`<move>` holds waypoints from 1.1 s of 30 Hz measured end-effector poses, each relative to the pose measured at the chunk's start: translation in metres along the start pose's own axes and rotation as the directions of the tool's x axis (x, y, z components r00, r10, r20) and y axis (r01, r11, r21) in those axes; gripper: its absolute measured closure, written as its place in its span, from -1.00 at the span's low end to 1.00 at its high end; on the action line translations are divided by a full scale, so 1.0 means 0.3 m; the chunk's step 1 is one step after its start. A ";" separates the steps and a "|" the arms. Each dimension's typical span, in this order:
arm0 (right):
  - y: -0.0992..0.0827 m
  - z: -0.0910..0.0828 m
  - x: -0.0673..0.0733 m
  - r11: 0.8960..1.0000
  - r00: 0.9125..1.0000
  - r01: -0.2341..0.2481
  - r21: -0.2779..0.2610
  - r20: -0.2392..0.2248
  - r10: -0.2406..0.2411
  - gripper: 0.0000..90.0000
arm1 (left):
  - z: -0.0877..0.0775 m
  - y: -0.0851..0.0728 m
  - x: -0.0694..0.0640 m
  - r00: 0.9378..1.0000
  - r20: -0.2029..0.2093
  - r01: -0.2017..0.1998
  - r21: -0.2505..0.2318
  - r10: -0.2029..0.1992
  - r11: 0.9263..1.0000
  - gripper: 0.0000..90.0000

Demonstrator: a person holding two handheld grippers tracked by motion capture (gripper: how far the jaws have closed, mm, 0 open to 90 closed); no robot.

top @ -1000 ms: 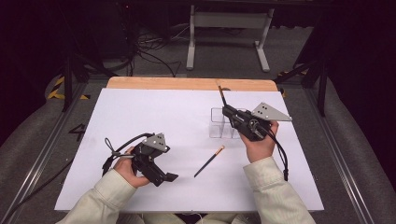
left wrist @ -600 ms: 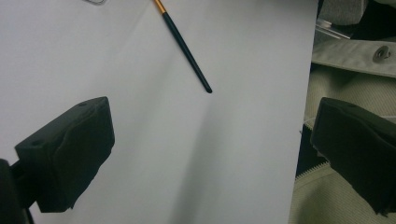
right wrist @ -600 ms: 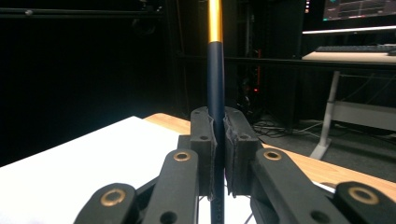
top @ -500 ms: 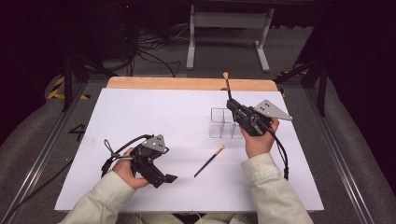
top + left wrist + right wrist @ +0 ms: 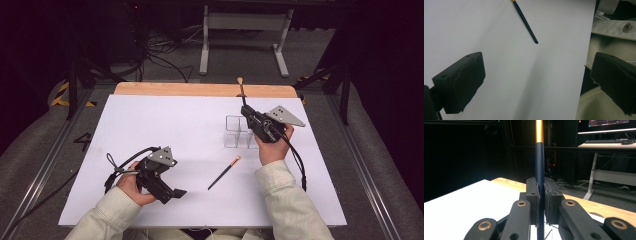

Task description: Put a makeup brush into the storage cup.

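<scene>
One brush (image 5: 539, 170) is clamped upright in the right tool (image 5: 540, 202), just above the clear box (image 5: 239, 131), likely for insertion. A second brush (image 5: 223, 172) lies beside the left tool (image 5: 167, 192), whose jaws are held apart.

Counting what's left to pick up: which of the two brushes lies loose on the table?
The brush lying flat on the white sheet between the hands; the other brush stands clamped in the right gripper.

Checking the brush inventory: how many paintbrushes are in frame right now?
2. One paintbrush is clamped upright in the right claw, above the clear holder. The other brush lies flat on the white table sheet, between the two hands. No others seen.
</scene>
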State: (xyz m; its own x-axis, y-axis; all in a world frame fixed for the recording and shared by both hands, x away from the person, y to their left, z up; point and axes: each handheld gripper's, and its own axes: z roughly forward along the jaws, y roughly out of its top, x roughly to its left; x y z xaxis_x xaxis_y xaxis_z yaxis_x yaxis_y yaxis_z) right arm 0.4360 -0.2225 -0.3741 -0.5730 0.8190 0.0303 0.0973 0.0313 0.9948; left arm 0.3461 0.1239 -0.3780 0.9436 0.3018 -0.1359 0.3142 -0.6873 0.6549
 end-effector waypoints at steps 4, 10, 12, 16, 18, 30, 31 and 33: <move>-0.017 0.011 -0.007 1.000 1.000 0.021 0.016 0.022 -0.022 0.86 | 0.000 -0.001 -0.001 1.000 -0.001 0.003 0.001 -0.003 1.000 -0.99; -0.044 0.030 -0.020 0.998 0.997 0.050 0.043 0.050 -0.052 0.86 | 0.003 -0.002 0.000 1.000 0.002 0.001 0.004 -0.001 1.000 -0.99; -0.051 0.034 -0.025 0.998 0.998 0.042 0.047 0.053 -0.044 0.86 | 0.003 -0.002 0.001 1.000 0.001 0.003 0.007 -0.003 1.000 -0.99; -0.065 0.041 -0.035 0.998 0.998 0.029 0.061 0.054 -0.032 0.86 | 0.003 -0.002 0.000 1.000 0.000 -0.001 0.004 0.001 1.000 -0.99; -0.072 0.043 -0.039 0.997 0.998 0.022 0.071 0.059 -0.026 0.86 | 0.003 -0.002 -0.002 1.000 0.000 -0.002 0.002 0.002 1.000 -0.99; -0.100 0.048 -0.049 0.994 0.998 -0.006 0.110 0.065 -0.002 0.86 | 0.003 -0.001 0.000 1.000 0.004 -0.005 0.003 0.005 1.000 -0.99; -0.102 0.046 -0.050 0.994 0.998 -0.010 0.113 0.068 0.003 0.86 | 0.004 0.000 0.000 1.000 0.007 -0.003 0.004 0.003 1.000 -0.99; -0.110 0.043 -0.055 0.992 0.998 -0.025 0.120 0.068 0.017 0.86 | 0.006 0.002 0.002 1.000 0.007 -0.007 0.007 0.007 1.000 -0.99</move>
State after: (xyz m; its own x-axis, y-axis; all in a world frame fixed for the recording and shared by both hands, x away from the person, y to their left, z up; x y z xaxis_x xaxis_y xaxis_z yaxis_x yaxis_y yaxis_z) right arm 0.4527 -0.2298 -0.4088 -0.5146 0.8565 0.0405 0.2087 0.0793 0.9748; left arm 0.3470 0.1224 -0.3790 0.9464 0.2927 -0.1366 0.3085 -0.6939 0.6506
